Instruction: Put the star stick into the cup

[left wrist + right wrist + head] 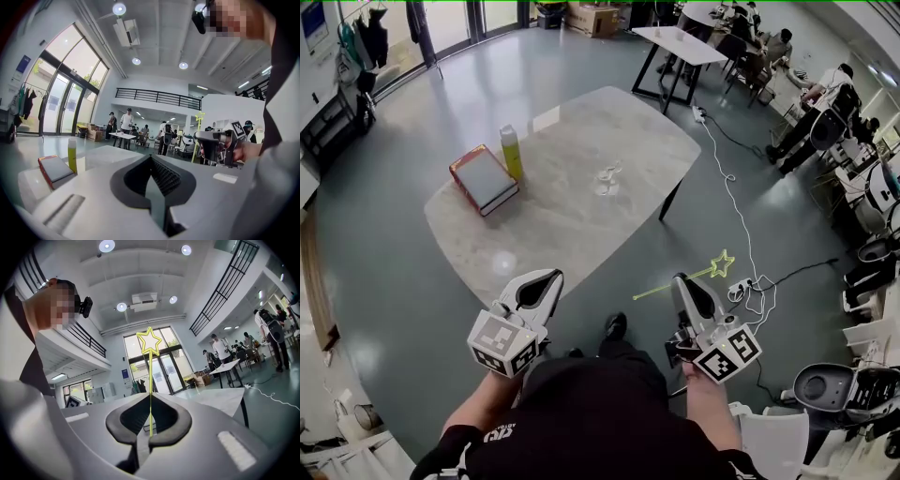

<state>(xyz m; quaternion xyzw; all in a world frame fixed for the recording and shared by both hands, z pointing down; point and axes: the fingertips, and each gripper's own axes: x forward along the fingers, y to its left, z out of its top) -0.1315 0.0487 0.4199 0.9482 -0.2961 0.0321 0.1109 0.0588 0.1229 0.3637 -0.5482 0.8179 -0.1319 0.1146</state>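
Observation:
The yellow star stick [712, 270] is clamped near the tips of my right gripper [681, 279], which is shut on it. The stick lies level over the floor, star end pointing right. In the right gripper view the star [149, 341] rises straight above the gripper [149, 430]. A clear cup [607, 178] stands on the marble table [572, 216], well ahead of both grippers. My left gripper [551, 276] is shut and holds nothing, just off the table's near edge. The left gripper view shows its closed tips [153, 190] and the right gripper [216, 146] with the stick [198, 123].
A red-edged book [484, 178] and a yellow-green bottle [512, 152] sit on the table's left part. A white cable [733, 183] and power strip [741, 287] lie on the floor to the right. Another table [680, 43], seated people and chairs are at the back right.

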